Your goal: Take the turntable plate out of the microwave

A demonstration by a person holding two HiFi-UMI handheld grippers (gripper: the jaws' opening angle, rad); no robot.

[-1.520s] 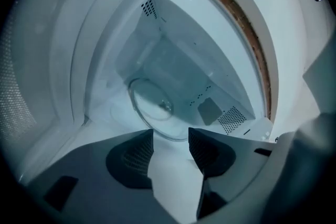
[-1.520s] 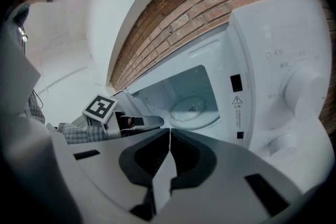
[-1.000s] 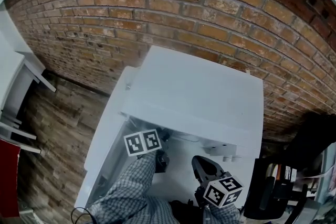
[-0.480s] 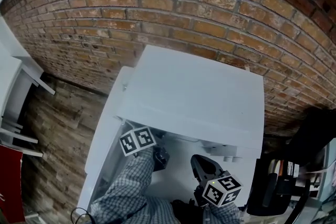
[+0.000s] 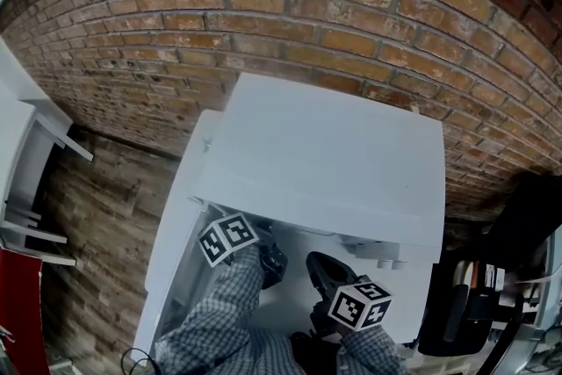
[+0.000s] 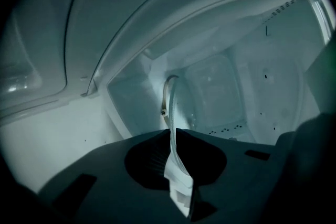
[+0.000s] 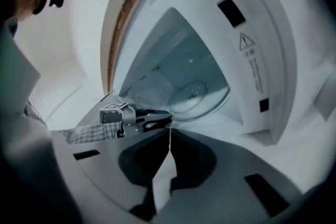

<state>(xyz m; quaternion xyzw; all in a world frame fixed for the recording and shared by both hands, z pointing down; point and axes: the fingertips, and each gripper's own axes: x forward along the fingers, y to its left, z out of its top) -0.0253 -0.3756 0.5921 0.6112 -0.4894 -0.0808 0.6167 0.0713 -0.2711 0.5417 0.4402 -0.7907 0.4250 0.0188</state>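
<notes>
Inside the open microwave [image 5: 325,154], the left hand-held gripper [image 6: 172,131] has just been closing its jaws on the near rim of the glass turntable plate [image 7: 202,94], which lies flat ahead of it, while the right hand-held gripper [image 7: 169,131] hangs outside, shut, empty and farther off.

Place: an indoor room with a kitchen appliance in it. I cannot tell whether it is a home corner or a mock-up kitchen.
Wall: a bare red brick wall [image 5: 263,4] with pale mortar runs behind everything.
Floor: the floor [image 5: 97,215] is grey-brown wood-look planks, worn in tone.
Appliance: a white microwave [image 5: 325,154] stands against the brick with its door open, and a glass turntable plate [image 7: 199,94] shows in its cavity.
Furniture: a white shelf unit [image 5: 26,154] stands to the left, near the wall.
Clutter: dark gear [image 5: 492,294] is crowded just right of the microwave, more storage corner than tidy kitchen.
</notes>
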